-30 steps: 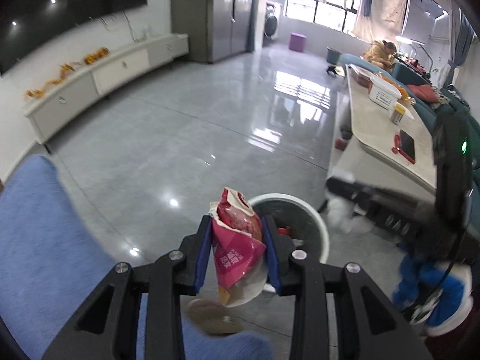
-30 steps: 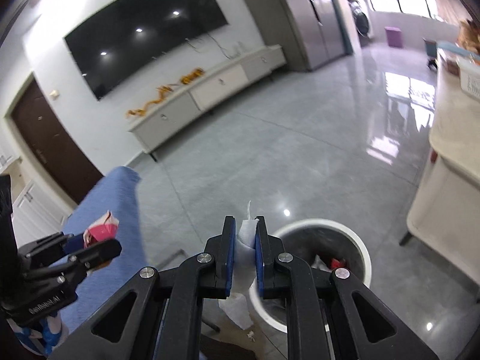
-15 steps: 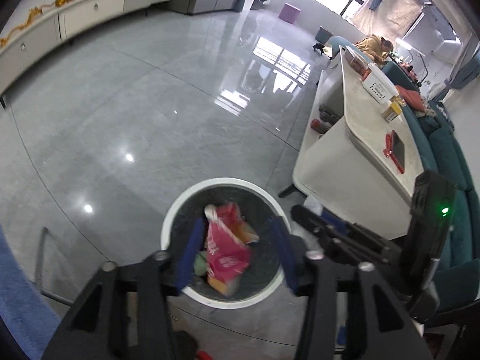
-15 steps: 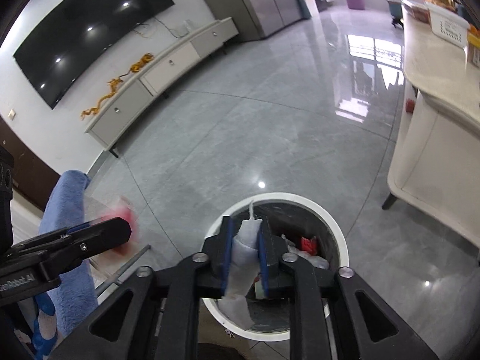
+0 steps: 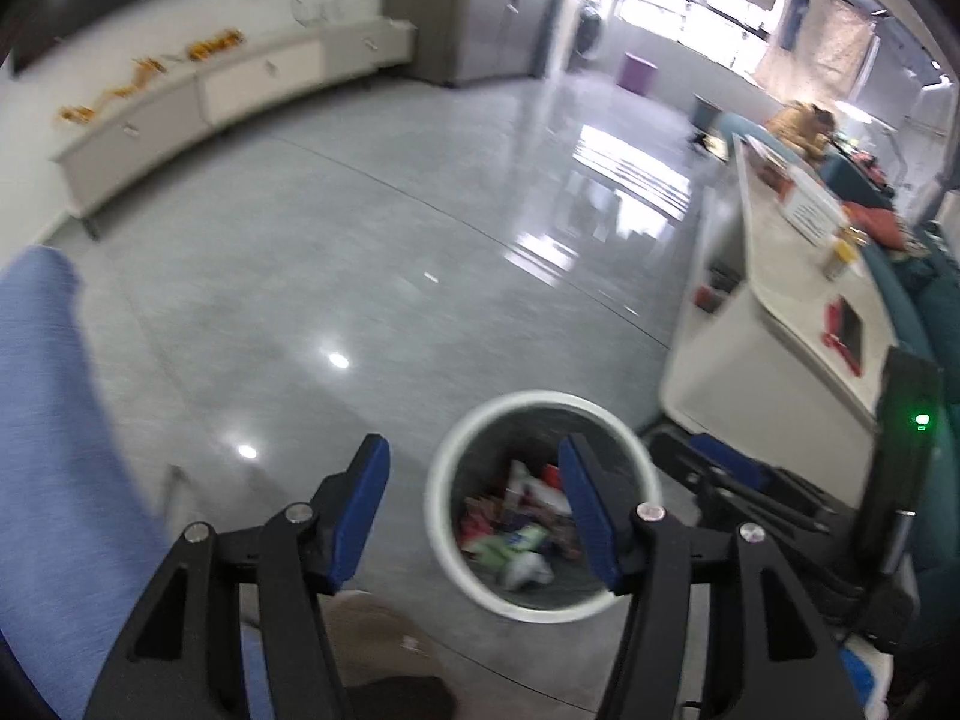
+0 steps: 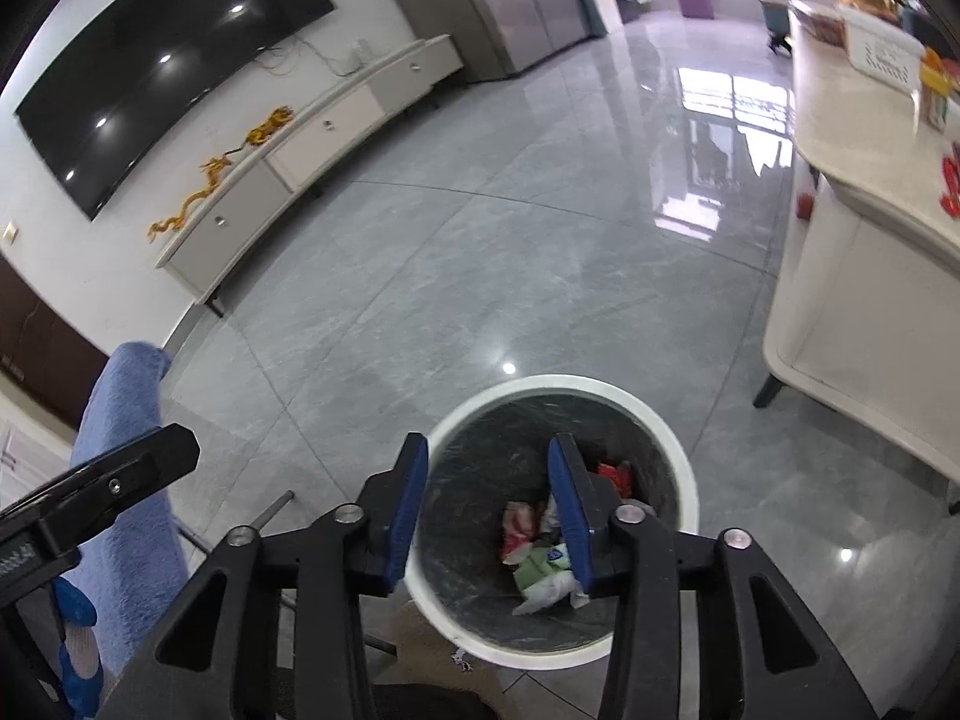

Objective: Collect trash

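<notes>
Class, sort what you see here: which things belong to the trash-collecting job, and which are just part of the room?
Belongs to the job:
round white-rimmed waste bin
crumpled wrappers and tissue inside it
left tongs, open
right tongs, open

Just lying about:
long white TV cabinet
black wall television
cream-topped table
blue towel
</notes>
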A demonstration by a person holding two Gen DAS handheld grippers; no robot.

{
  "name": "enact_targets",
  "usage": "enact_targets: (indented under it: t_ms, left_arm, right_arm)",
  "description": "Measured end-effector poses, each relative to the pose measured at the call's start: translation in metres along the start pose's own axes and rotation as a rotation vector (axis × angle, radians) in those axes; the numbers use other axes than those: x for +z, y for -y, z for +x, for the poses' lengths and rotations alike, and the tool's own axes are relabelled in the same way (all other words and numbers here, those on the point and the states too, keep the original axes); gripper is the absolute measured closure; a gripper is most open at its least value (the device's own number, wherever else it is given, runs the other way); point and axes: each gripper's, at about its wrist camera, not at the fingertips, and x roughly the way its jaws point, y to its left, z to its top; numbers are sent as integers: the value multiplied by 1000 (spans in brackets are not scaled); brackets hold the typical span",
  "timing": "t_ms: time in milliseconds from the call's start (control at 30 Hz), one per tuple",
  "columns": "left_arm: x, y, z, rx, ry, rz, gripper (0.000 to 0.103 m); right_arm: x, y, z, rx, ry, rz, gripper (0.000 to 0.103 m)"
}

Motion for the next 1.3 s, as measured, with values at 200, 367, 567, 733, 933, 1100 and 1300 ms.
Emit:
enact_targets:
  t_ms: [200, 367, 567, 733, 933, 1100, 1300]
  left_arm:
    - [-14, -42, -57, 237, 137, -22, 41]
    - [-32, -79, -96, 411, 205, -74, 32]
    - [-58, -119, -139, 517, 266, -161, 31]
    - [-78, -141, -167, 548, 311, -196, 31]
    - [-95, -154, -186, 576, 350, -214, 30]
    - [-112, -172, -198, 606, 357, -264, 29]
    - [-130, -191, -208, 622, 364, -317, 18]
  right_arm:
    - [-5, -59, -21, 47, 26, -118, 54]
    - [-13, -108, -44, 88, 65, -225, 52]
    - [-28, -162, -68, 124, 106, -349, 42]
    - [-42, -193, -85, 141, 140, -413, 39]
    - [-54, -212, -96, 125, 168, -448, 34]
    - [-61, -222, -102, 110, 189, -480, 27]
    - [-68, -231, -101, 100, 204, -506, 17]
